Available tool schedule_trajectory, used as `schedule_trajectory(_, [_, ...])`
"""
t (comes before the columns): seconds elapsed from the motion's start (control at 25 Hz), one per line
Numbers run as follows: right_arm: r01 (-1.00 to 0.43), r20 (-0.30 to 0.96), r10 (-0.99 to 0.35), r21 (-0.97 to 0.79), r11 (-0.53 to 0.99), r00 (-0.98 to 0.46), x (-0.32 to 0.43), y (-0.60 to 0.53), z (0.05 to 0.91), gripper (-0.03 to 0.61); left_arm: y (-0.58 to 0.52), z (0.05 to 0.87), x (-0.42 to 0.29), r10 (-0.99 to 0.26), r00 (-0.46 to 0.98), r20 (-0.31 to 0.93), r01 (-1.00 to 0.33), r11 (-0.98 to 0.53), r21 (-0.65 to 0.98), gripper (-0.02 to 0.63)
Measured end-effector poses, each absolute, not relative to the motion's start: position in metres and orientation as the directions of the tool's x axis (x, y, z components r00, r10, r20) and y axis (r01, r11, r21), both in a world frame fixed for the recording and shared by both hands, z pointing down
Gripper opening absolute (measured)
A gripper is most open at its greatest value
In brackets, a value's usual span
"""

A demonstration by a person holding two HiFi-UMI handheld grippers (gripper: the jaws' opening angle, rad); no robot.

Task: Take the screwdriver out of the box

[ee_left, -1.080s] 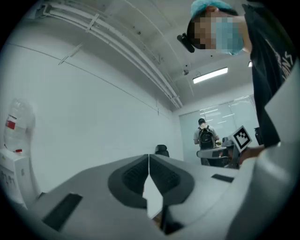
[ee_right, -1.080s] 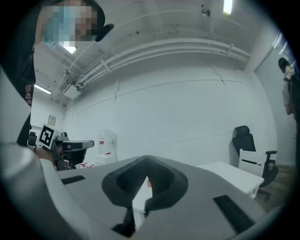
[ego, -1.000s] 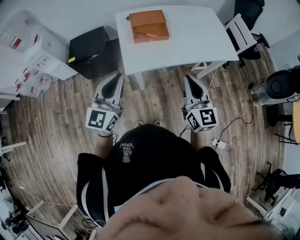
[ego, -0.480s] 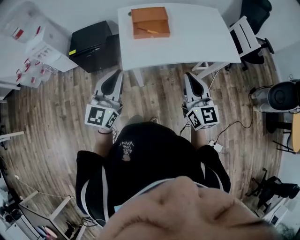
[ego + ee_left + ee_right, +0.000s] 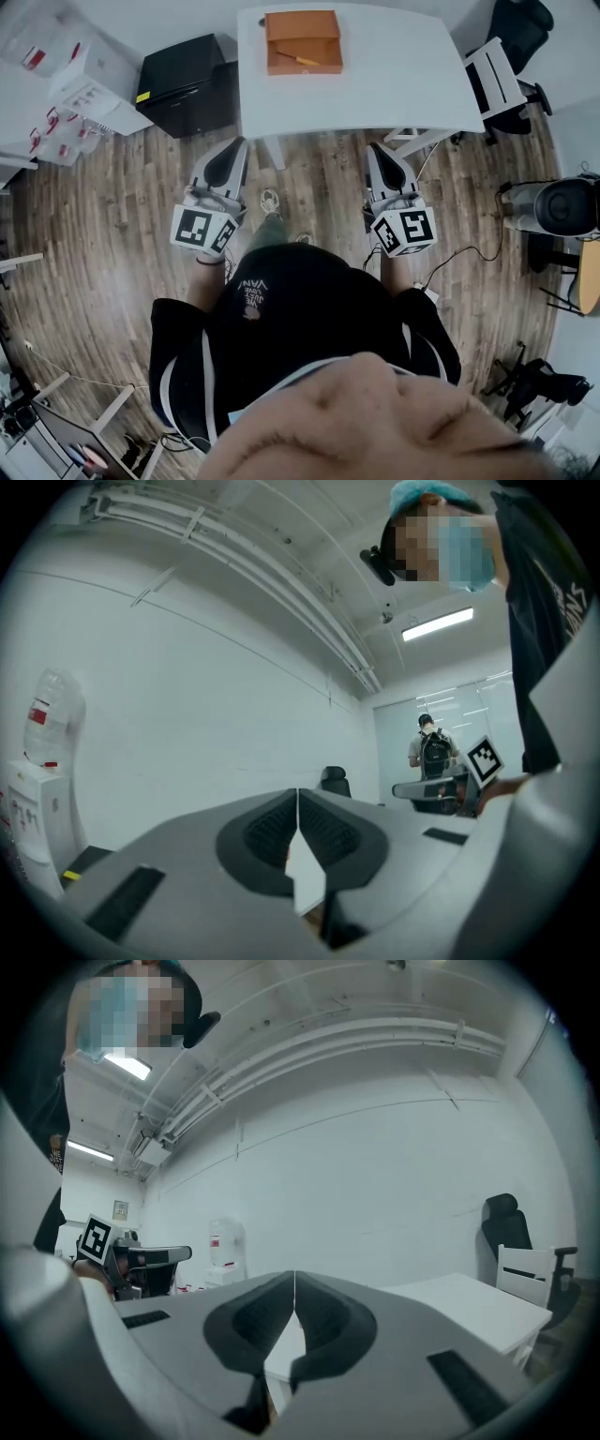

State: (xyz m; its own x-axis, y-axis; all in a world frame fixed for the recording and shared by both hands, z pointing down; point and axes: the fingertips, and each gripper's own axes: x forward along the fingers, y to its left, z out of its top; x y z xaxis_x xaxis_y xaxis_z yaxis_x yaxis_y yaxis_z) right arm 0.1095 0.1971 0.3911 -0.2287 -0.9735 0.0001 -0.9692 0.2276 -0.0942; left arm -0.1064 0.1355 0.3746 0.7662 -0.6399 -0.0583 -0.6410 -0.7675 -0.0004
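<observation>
Standing back from the white table (image 5: 403,84), the person holds both grippers out level, side by side and well apart, pointing toward the table's near edge. The left gripper (image 5: 238,146) has its jaws together with nothing between them, as the left gripper view shows at the meeting pads (image 5: 297,803); the right gripper (image 5: 375,150) is the same, jaws closed on nothing (image 5: 294,1286). The orange box (image 5: 302,26) sits on the far part of the table, and the screwdriver (image 5: 302,62) lies inside it, in the half nearer the person, a thin orange-handled tool set slightly askew. Neither gripper is near the box, so I judge this to be the opening step, the reach not yet made. The next move calls for bringing the grippers over the table, parting one pair of jaws, and lowering them around the handle, lined up across the tool's length. The other gripper may need to steady the box, since a light box could slide during the pull.
</observation>
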Motion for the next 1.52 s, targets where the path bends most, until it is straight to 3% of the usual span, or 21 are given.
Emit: schedule_trajectory(1.52, [-0.991,0.034,-0.995,-0.093,0.095,-0.098,0.075,-0.001,0.393,0.012,-0.083,0.385,-0.121,-0.499,0.865,-0.053,-0.497,-0.867,0.041,0.017])
